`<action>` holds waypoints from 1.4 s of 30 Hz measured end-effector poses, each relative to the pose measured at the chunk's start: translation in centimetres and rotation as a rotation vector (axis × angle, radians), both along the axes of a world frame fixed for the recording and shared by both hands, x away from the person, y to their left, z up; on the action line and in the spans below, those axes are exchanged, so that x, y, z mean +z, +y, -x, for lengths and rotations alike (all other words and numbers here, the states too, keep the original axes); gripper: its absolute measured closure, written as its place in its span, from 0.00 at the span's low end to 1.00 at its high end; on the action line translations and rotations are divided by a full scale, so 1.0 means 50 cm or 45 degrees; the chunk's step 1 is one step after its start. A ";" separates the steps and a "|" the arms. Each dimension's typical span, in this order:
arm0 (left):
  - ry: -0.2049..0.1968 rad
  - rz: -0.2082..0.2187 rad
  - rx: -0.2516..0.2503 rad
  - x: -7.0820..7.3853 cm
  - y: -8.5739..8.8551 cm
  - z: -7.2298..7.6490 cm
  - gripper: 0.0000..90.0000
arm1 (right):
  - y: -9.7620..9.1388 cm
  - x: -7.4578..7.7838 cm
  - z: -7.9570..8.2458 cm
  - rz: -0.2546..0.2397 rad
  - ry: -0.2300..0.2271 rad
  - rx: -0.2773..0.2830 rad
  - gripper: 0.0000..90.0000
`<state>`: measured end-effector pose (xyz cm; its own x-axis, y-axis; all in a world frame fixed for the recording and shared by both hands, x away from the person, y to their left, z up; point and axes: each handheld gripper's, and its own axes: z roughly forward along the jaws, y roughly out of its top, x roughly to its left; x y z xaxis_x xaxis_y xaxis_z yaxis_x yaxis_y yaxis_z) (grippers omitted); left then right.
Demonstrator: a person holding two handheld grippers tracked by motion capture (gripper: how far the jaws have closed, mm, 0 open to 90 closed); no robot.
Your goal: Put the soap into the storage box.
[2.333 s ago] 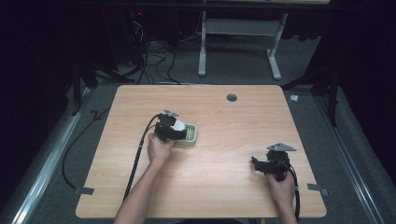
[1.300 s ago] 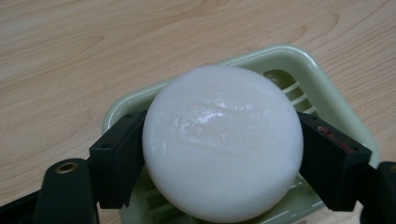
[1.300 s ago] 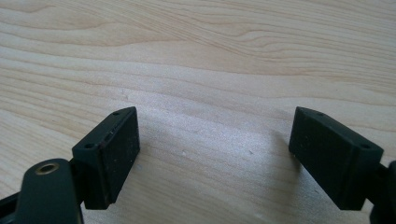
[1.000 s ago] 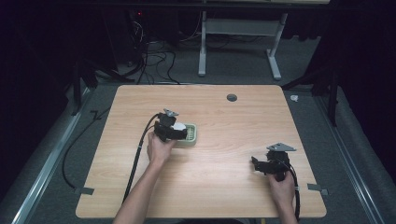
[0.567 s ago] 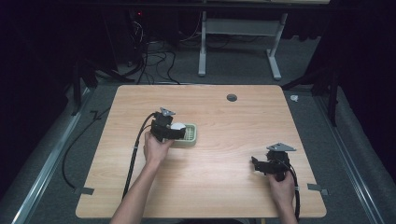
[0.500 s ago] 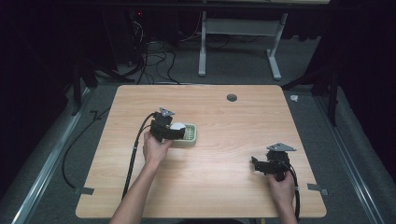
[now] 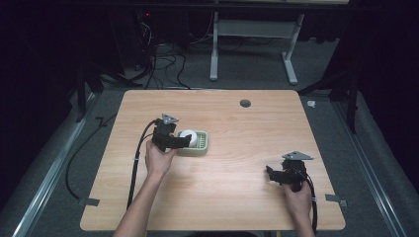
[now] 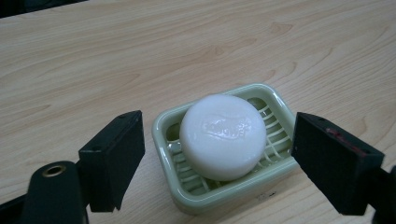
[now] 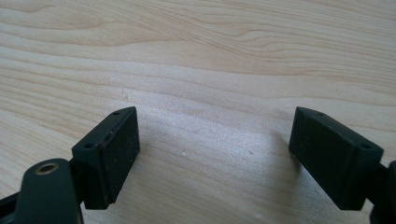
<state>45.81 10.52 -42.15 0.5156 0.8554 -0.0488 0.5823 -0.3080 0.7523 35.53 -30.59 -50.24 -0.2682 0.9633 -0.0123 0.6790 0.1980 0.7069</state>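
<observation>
Work in hand: taking the white soap bar (image 8: 223, 136) from its pale green soap dish (image 8: 266, 96), as far as the pictures suggest.
Soap bar: round, embossed on top, lying in the dish, left of centre in the high view (image 7: 188, 137); centre of the left gripper view.
Soap dish: flat on the wooden table (image 7: 237, 197), slatted floor visible around the bar.
Left gripper (image 8: 212, 161): jaws wide apart, one on either side of the dish, touching neither dish nor soap as far as can be seen.
Right gripper (image 7: 269, 173): lower right of the high view, jaws wide, nothing between them but bare wood (image 9: 210, 70).
Done: the approach; the jaws bracket the target.
Left: closing on the bar, lifting it, setting it wherever it belongs.
Stage: early, by my judgement; no grasp yet.
</observation>
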 end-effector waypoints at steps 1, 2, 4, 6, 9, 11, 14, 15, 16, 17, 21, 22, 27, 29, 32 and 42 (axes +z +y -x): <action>-0.002 -0.001 -0.003 0.002 0.003 0.001 0.20 | 0.000 0.000 0.000 0.000 0.000 0.000 0.19; -0.002 -0.001 -0.002 0.003 0.005 0.003 0.20 | 0.000 0.000 0.000 0.001 0.000 0.000 0.19; -0.001 -0.004 -0.002 0.006 0.010 0.006 0.20 | 0.000 0.000 0.000 0.000 0.000 0.000 0.19; -0.006 -0.004 0.001 0.008 0.016 0.010 0.20 | 0.000 0.000 0.000 0.001 -0.001 0.001 0.19; -0.004 -0.004 0.004 0.013 0.025 0.017 0.20 | 0.000 0.000 0.000 0.001 0.000 0.000 0.19; -0.010 -0.006 0.008 0.016 0.031 0.021 0.20 | 0.000 0.000 0.000 0.001 0.000 0.000 0.19; -0.016 0.004 0.009 0.022 0.038 0.026 0.20 | 0.000 0.000 0.000 0.002 0.001 0.001 0.19; -0.013 0.008 0.008 0.024 0.040 0.028 0.20 | 0.000 0.000 0.000 0.002 0.000 0.001 0.19; -0.011 0.012 0.006 0.026 0.042 0.029 0.20 | 0.000 0.000 0.000 0.001 0.000 0.000 0.19; -0.011 0.013 0.008 0.027 0.044 0.031 0.20 | 0.000 0.000 0.000 0.001 0.001 0.001 0.19; -0.012 0.017 0.004 0.031 0.052 0.038 0.20 | 0.000 0.000 0.000 0.001 0.000 0.000 0.19; -0.012 0.020 0.004 0.032 0.054 0.040 0.20 | 0.000 0.000 0.000 0.001 -0.001 0.001 0.19; -0.014 0.025 0.013 0.036 0.064 0.049 0.20 | 0.000 0.000 0.000 0.001 0.000 0.000 0.19; -0.015 0.034 0.019 0.038 0.070 0.053 0.20 | 0.000 0.000 0.000 0.002 0.000 0.001 0.19; -0.017 0.044 0.023 0.042 0.077 0.059 0.20 | 0.000 0.000 0.000 0.002 0.001 0.001 0.19; -0.018 0.040 0.035 0.049 0.100 0.078 0.20 | 0.000 0.000 0.000 0.002 0.001 0.001 0.19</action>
